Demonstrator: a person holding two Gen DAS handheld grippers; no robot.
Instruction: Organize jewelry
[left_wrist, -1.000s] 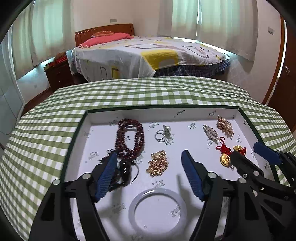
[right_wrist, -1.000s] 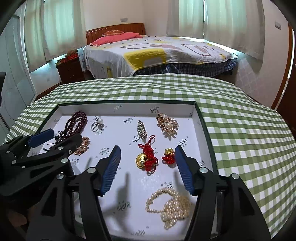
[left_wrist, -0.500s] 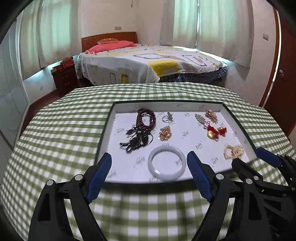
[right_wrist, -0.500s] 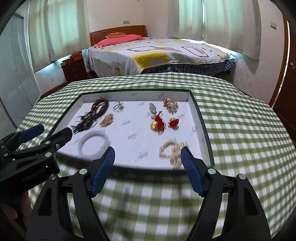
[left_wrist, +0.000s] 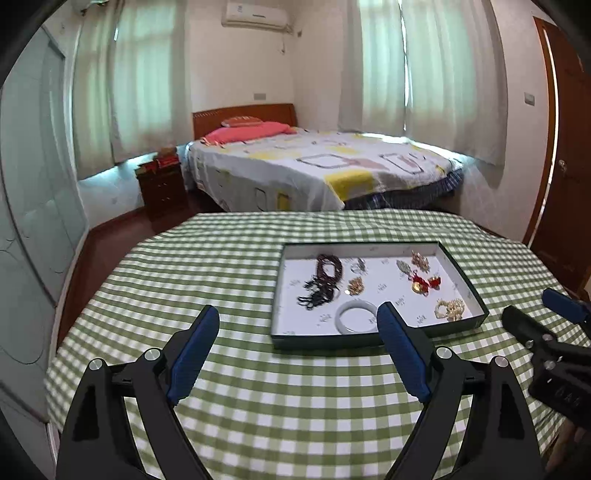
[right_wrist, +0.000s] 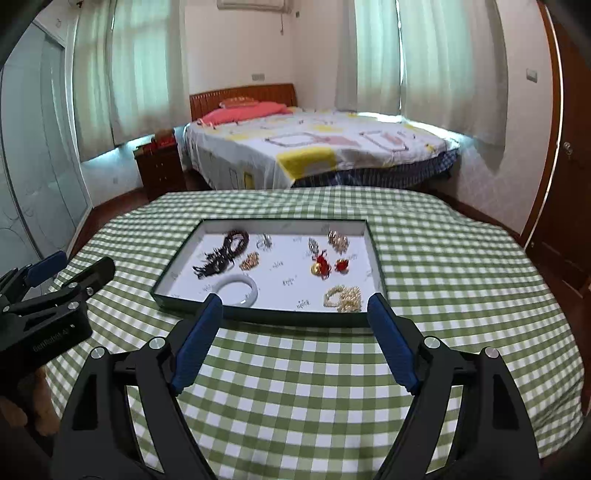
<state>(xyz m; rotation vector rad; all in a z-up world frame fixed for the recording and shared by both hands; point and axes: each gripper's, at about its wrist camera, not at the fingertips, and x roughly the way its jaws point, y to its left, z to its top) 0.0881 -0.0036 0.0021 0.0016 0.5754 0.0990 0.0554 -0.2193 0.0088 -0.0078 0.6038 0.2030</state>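
The 2 blue-padded grippers — left gripper (left_wrist: 297, 343), right gripper (right_wrist: 293, 338) — just opened wider, empty, before the shallow dark-rimmed tray (right_wrist: 266, 316); sorting seems finished — next, only checking.

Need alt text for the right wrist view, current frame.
A shallow dark-rimmed tray of jewelry sits on a green checked tablecloth, holding a white bangle, dark beads, a pearl strand, red-tasselled gold charms and brooches. The right tool hangs open and empty in front of it, with the left tool at the left edge. A bed stands behind.
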